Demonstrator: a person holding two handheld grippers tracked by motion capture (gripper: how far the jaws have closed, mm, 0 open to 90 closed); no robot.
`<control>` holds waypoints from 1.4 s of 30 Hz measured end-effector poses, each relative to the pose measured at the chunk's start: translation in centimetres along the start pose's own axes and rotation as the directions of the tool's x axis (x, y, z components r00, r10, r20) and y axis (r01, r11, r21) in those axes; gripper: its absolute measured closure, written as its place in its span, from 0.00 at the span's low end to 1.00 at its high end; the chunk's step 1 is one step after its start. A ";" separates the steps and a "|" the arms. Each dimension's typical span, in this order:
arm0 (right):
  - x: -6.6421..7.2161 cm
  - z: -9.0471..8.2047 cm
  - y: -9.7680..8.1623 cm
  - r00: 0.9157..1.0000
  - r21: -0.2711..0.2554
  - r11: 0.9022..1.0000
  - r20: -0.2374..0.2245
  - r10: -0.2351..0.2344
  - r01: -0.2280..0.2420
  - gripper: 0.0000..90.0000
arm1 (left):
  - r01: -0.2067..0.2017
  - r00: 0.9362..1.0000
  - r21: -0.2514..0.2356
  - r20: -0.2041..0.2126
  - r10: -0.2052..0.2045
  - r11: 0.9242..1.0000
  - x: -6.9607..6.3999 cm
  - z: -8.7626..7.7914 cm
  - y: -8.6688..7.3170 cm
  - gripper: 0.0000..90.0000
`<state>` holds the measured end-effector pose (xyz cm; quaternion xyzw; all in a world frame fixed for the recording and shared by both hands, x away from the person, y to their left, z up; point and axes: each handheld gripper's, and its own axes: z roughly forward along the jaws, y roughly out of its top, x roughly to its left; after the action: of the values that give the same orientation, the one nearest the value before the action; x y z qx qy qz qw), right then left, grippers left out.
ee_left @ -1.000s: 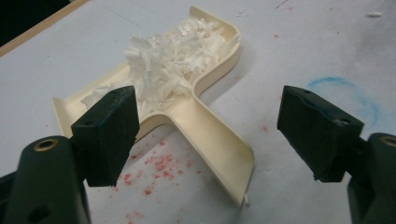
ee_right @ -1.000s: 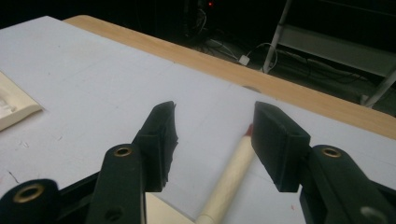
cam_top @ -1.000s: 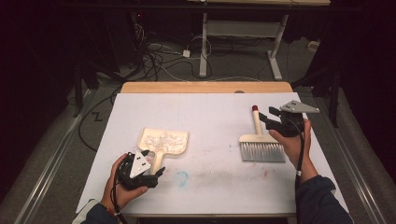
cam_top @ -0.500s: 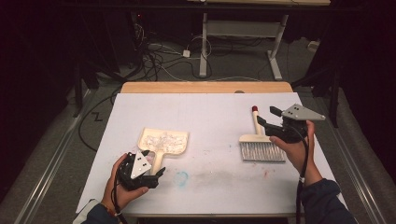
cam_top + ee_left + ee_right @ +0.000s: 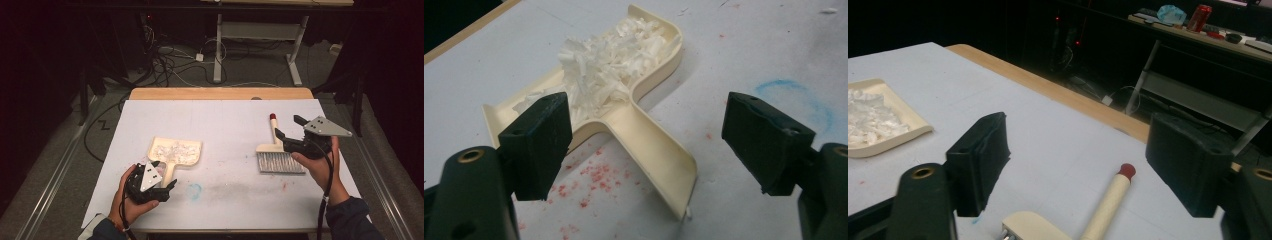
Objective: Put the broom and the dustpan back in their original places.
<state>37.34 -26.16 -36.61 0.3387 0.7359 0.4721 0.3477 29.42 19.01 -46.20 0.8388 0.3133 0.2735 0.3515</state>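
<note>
The cream dustpan (image 5: pixel 176 152) lies flat on the white-covered counter (image 5: pixel 225 120), left of centre, its tray heaped with white paper shreds (image 5: pixel 609 65) and its handle pointing toward the person. The left tongs (image 5: pixel 167 186) sit low at the near end of that handle; in the left gripper view the jaws stand wide apart with the handle lying between them, neither pad touching it. Red specks and a faint blue ring (image 5: pixel 796 102) mark the cover beside the handle. The hand brush (image 5: pixel 277 152) lies on the right half of the counter, well apart from the dustpan, bristles toward the person and its red-tipped handle (image 5: pixel 1126 171) pointing away. The right tongs (image 5: pixel 289 127) hover just above and to the right of the brush handle; the jaws have just been opening and now stand wide, with nothing pressed between the pads. In the right gripper view the brush handle lies below the gap between the jaws, untouched.
</note>
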 end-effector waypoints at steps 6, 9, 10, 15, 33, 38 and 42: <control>0.4 -0.8 0.0 1.000 -0.003 1.000 0.013 -0.017 0.017 0.24 | -0.003 1.000 0.005 0.001 0.003 1.000 -0.1 0.1 0.0 0.21; 0.7 -1.3 -0.1 1.000 -0.014 1.000 0.003 -0.020 0.020 0.24 | -0.007 1.000 0.006 0.000 0.007 1.000 -0.1 0.1 0.0 0.21; 0.7 -1.4 -0.1 1.000 -0.012 1.000 -0.001 -0.020 0.020 0.24 | -0.006 1.000 0.005 0.002 0.006 1.000 -0.1 0.1 0.1 0.21; 1.1 -2.2 -0.3 0.999 -0.014 0.999 -0.001 -0.043 0.043 0.24 | -0.012 1.000 0.010 0.002 0.012 1.000 -0.1 0.1 0.1 0.21; 1.6 -5.1 -2.0 0.996 -0.004 0.996 -0.010 -0.091 0.091 0.24 | -0.028 1.000 0.013 0.002 0.028 1.000 -0.3 0.1 0.1 0.21; 1.4 -5.8 -2.5 0.996 0.001 0.996 0.001 -0.092 0.092 0.24 | -0.025 1.000 0.013 0.004 0.025 1.000 -0.3 0.2 0.1 0.21; 1.3 -6.1 -3.1 0.995 0.019 0.995 0.004 -0.095 0.095 0.24 | -0.028 1.000 0.018 0.004 0.028 0.999 -0.3 0.2 0.1 0.21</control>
<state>31.07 -28.85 -37.88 0.3076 0.7548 0.4473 0.3682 29.37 18.63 -46.30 0.8466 0.3035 0.2741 0.3408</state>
